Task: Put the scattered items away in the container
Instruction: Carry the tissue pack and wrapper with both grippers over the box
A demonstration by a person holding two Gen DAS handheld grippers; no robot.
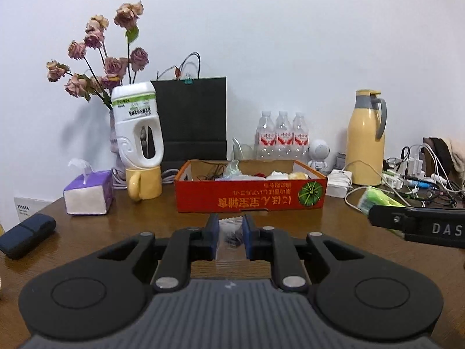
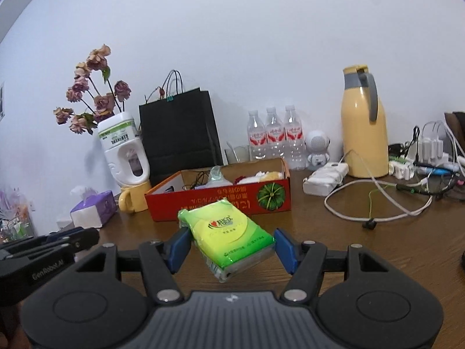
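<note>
Now both grippers hover near the red box's (image 1: 250,200) front wall: left gripper (image 1: 231,237) pinches a clear packet (image 1: 229,232), right gripper (image 2: 231,247) clamps a green tissue pack (image 2: 229,232); bare table (image 2: 363,256) lies rightward.

Your L gripper (image 1: 231,234): fingers (image 1: 211,234) pinched on a small clear packet (image 1: 229,237), held over the worktop (image 1: 145,224).
Red box (image 1: 250,196): straight ahead of you, open top, bits inside.
Your R gripper (image 1: 418,225): pokes in at R edge w/ green pack (image 1: 375,199).
L side: tissue box (image 1: 88,192), yellow mug (image 1: 144,183), dark case (image 1: 27,234).
</note>
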